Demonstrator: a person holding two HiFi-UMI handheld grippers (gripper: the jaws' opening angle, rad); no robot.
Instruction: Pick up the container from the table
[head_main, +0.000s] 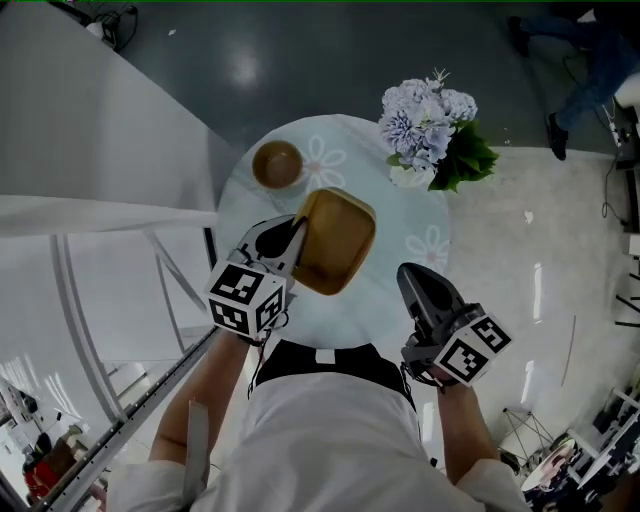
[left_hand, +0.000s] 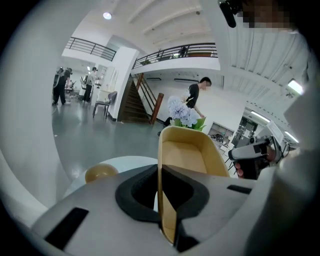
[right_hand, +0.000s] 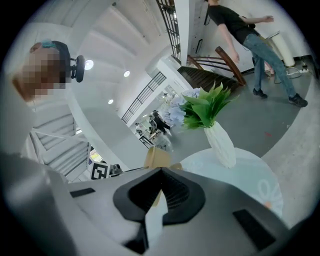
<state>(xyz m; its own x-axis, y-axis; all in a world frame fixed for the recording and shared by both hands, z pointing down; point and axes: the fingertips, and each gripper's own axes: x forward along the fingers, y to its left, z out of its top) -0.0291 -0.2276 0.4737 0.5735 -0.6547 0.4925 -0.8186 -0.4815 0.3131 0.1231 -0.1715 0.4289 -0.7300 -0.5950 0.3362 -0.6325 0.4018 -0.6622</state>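
The container (head_main: 338, 242), clamped by its near wall in the closed left gripper (head_main: 293, 237), extends ahead over the bench (head_main: 400, 225); the right gripper (head_main: 411, 274), closed and empty, stands apart.

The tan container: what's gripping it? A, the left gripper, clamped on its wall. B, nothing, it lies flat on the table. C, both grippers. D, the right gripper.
A: the left gripper has its jaws closed on the wall of the container; the right gripper is apart from it.
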